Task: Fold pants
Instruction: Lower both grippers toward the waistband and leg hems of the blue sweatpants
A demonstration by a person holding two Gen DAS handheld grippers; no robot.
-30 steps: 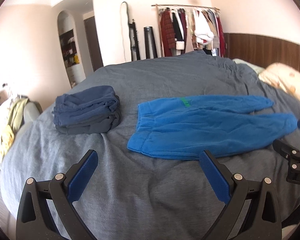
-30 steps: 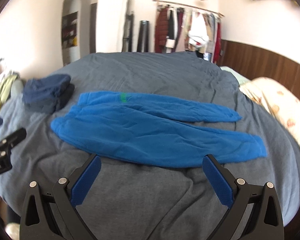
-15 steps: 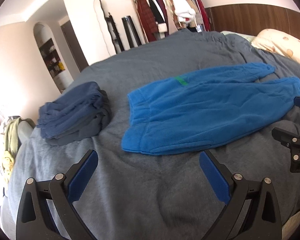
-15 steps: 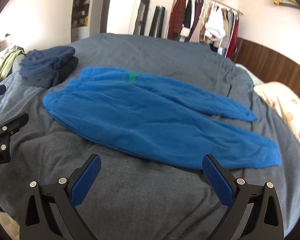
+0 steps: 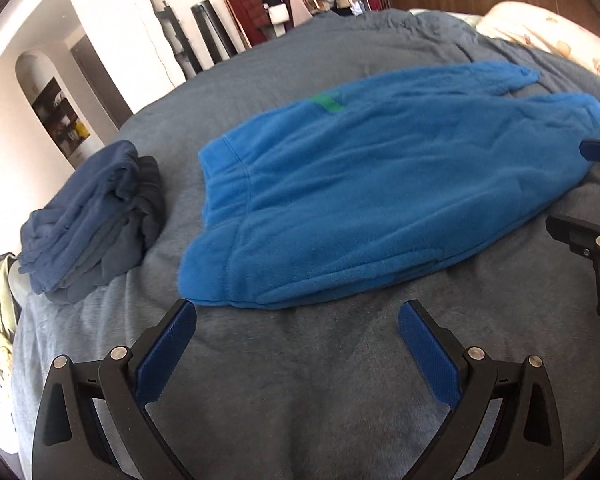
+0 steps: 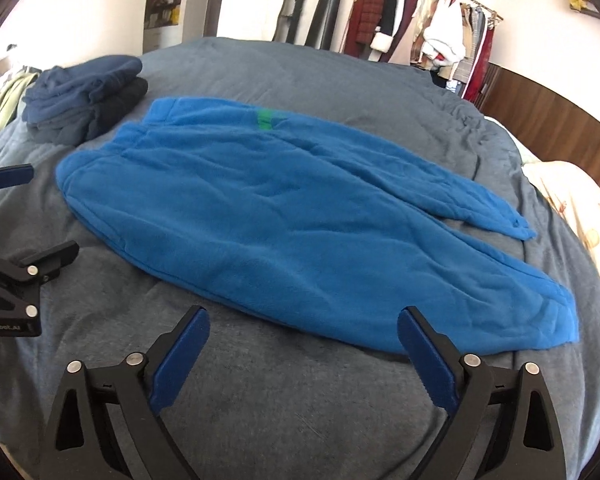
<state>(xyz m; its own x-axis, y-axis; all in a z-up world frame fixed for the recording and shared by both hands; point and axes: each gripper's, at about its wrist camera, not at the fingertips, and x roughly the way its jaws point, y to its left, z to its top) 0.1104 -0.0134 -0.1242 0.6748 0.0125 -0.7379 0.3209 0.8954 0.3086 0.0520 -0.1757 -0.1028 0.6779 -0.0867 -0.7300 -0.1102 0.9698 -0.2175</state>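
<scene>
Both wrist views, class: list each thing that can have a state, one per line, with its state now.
Blue pants: laid flat on the bed, one leg over the other, not yet folded up.
Dark clothes: folded, stacked beside the waistband.
Left hand-held gripper: open, empty, at the waist end.
Right hand-held gripper: open, jaws just narrowed slightly, empty, at the near edge toward the cuffs.
Grey duvet: spread, lightly creased.
</scene>
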